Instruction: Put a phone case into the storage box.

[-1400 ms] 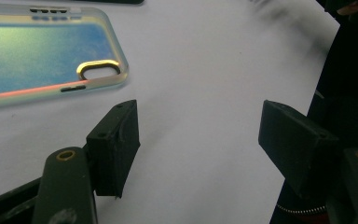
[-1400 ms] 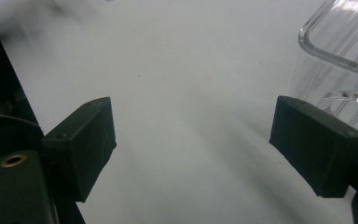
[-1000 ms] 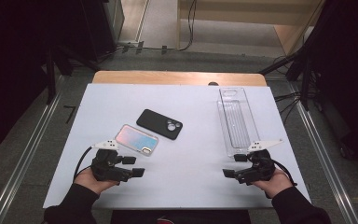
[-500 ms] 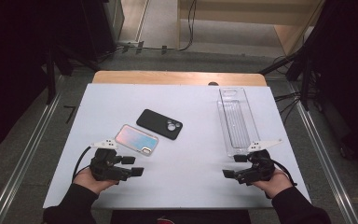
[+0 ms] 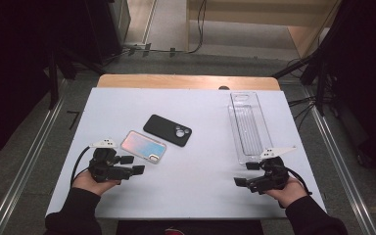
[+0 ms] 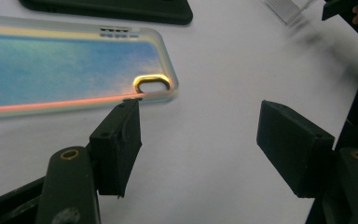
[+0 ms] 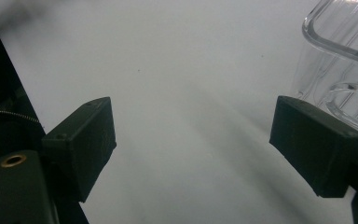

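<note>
On the white table [image 5: 200,127], the left gripper [image 5: 133,165] rested at the near left, held in the person's left hand [image 5: 92,181]. Its jaws stood wide apart and gripped nothing. Just beyond it lay an iridescent case [image 5: 144,146], face down, its near corner just beside one jaw in the left gripper view [image 6: 65,70]. A black case [image 5: 167,130] lay just beyond that, toward the middle. The right gripper [image 5: 247,175] sat at the near right in the right hand [image 5: 286,188], jaws also wide apart and empty. A clear tray [image 5: 247,125] ran lengthwise along the right side, its near end just beside the right gripper [image 7: 340,56].
</note>
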Demonstrator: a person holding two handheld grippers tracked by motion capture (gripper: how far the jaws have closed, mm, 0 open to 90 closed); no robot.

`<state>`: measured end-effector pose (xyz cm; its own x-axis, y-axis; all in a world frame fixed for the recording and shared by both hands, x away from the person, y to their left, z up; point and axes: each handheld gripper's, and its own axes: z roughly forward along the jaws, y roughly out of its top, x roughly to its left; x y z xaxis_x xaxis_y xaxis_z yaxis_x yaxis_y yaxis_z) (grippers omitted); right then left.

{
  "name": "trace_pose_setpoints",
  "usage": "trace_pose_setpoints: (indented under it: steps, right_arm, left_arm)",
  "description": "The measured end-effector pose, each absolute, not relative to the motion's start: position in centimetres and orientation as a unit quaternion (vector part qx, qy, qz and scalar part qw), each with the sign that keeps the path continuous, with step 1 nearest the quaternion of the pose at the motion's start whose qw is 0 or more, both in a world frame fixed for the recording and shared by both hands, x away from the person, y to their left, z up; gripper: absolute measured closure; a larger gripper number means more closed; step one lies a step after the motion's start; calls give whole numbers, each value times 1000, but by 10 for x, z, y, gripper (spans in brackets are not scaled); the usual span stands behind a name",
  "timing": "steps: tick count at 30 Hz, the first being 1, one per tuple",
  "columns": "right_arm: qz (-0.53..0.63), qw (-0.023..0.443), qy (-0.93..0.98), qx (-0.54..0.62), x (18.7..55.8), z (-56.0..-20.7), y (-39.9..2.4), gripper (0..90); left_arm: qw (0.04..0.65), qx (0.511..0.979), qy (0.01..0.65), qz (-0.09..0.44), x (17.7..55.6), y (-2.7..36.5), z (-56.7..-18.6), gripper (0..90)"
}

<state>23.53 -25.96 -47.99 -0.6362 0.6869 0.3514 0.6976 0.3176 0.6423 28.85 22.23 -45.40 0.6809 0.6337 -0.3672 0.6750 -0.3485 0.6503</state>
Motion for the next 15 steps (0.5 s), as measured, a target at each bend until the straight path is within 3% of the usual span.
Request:
trace_pose_setpoints:
  steps: [15]
  right_arm:
    - [-395,-2,-810,-433,235,-479,-264,124]
  left_arm:
    - [404,826,393,-14,313,215,-443,267]
